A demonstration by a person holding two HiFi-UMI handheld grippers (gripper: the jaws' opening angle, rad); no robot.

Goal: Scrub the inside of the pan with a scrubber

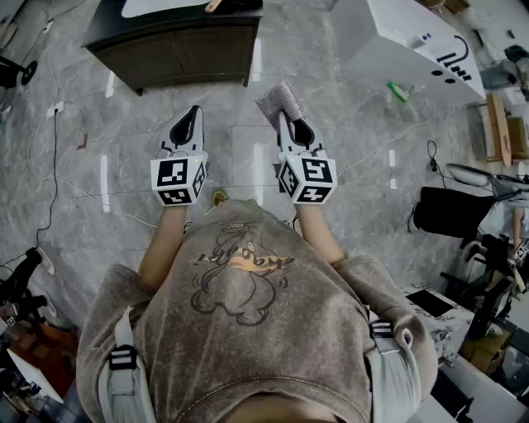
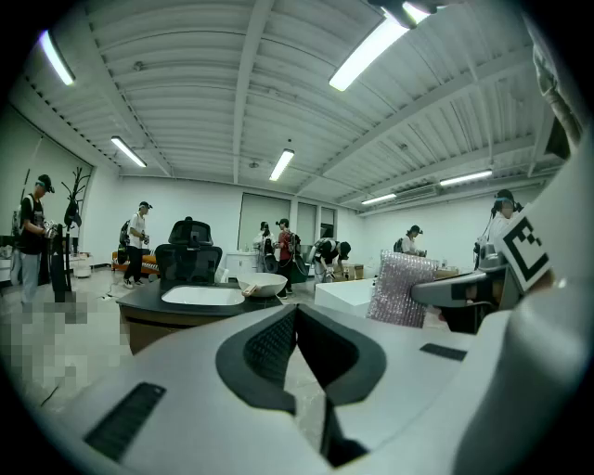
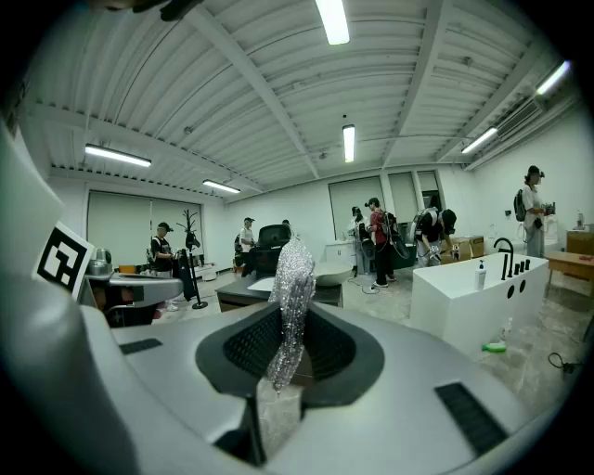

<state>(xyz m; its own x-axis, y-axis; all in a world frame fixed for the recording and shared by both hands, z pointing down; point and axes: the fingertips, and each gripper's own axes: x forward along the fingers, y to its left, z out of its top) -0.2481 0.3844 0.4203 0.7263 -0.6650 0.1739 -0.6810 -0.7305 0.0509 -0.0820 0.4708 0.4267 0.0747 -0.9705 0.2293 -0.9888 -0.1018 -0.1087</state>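
A lab hall: strip lights (image 3: pixel 331 20), office chair (image 2: pixel 188 249), mock sink counter (image 3: pixel 464 301).

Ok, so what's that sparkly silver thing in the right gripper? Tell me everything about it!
It is the scrubber: a thin, floppy-looking sheet, silvery and glittery, with a bumpy, mesh-like surface. From the side it looks roughly rectangular; edge-on it is a narrow wavy strip. The right gripper pinches its lower part between shut jaws, and the rest sticks up and out past the tips. It is held in the air over the grey floor, and nothing else touches it.
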